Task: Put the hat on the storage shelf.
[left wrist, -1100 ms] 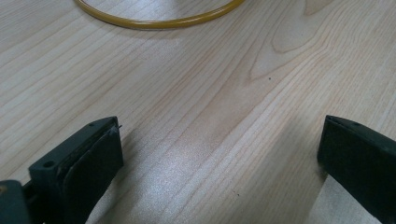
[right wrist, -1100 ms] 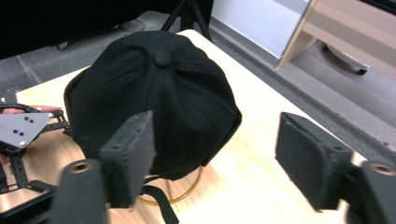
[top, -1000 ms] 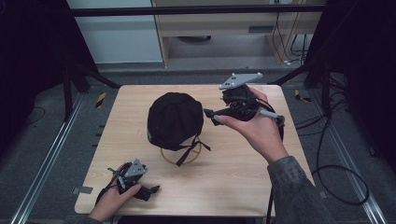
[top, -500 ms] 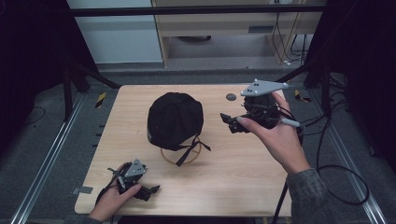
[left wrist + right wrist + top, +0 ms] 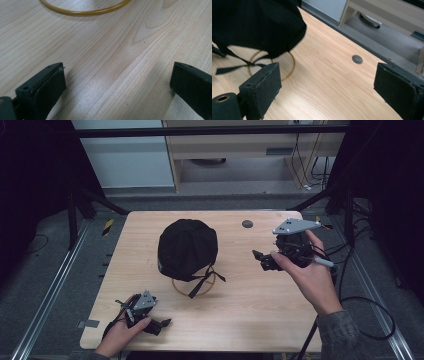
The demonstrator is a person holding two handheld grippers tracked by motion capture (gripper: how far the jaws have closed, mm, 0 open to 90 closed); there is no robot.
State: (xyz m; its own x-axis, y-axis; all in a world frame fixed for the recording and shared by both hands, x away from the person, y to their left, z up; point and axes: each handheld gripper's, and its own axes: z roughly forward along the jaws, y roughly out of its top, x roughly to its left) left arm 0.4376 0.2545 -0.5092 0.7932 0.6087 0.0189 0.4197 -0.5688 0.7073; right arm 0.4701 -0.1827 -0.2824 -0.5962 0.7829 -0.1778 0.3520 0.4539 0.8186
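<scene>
My right gripper (image 5: 261, 260) hangs above the surface (image 5: 250, 295), its jaws released and spread wide with nothing between them; they have just been opening and then easing in a touch. Ahead of its jaws, well apart from them, sits the black cap (image 5: 187, 249), domed side up, its straps (image 5: 204, 279) trailing out toward me. The cap rests over a thin yellow ring (image 5: 177, 289), part of which peeks out from under its near edge. Beyond my right gripper, near the far edge of the surface, lies a small grey round disc (image 5: 247, 224). My left gripper (image 5: 162, 323) lies low on the surface, also released, jaws wide over bare wood, with the yellow ring a little way ahead of it.
</scene>
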